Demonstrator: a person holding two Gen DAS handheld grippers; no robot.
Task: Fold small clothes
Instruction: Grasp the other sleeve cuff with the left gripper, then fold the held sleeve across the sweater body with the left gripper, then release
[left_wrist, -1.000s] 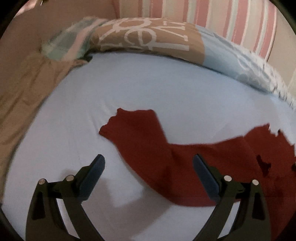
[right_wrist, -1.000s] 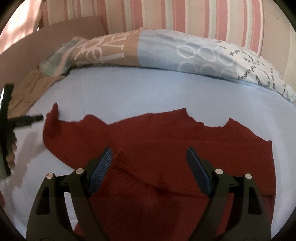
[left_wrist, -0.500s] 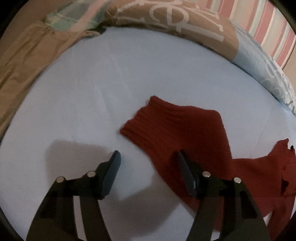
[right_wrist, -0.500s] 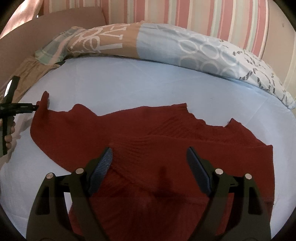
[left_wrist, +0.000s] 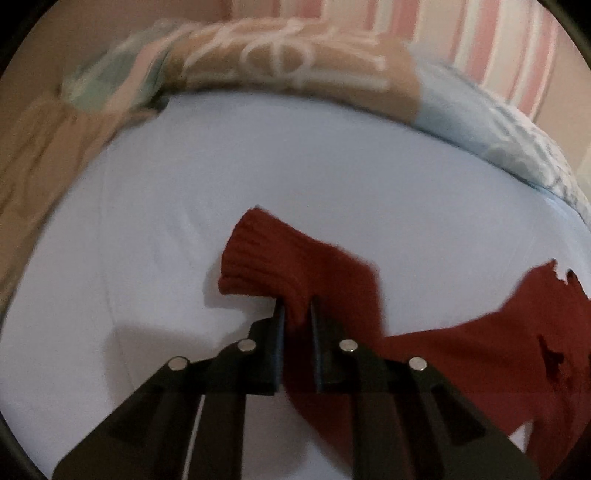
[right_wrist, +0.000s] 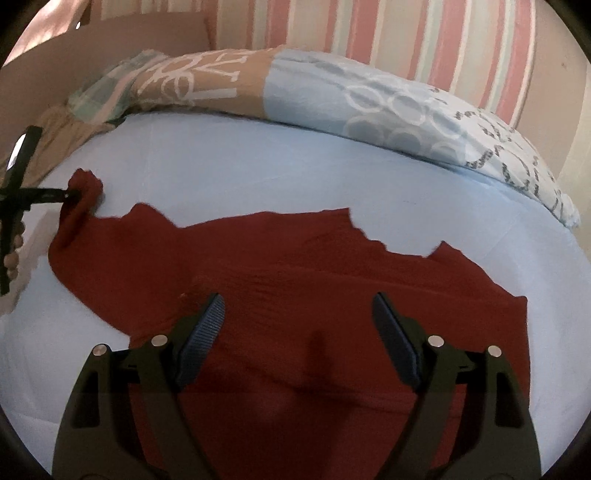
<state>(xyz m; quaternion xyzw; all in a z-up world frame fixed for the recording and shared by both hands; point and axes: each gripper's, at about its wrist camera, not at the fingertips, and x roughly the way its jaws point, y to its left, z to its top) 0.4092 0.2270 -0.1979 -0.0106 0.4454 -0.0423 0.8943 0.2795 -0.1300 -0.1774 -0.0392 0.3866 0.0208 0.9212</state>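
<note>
The left gripper (left_wrist: 295, 306) is shown nearly closed, its two fingers pinched on the ribbed cuff (left_wrist: 258, 254) of a sleeve of the red sweater (right_wrist: 295, 280); the cuff is bunched and raised slightly off the pale blue sheet (left_wrist: 184, 184). In the right wrist view the same grip is seen at the far left of the garment. The right gripper (right_wrist: 295, 325) is held wide open above the near middle of the sweater, and nothing is gripped by it. The sweater is spread across the sheet, with one layer apparently already laid over its middle, though this cannot be told for certain. Patterned pillows (right_wrist: 332, 88) are lined along the far edge of the bed. The task is judged to be at an early stage: one sleeve is gripped for folding inward, and the body folds are left to be made.
</note>
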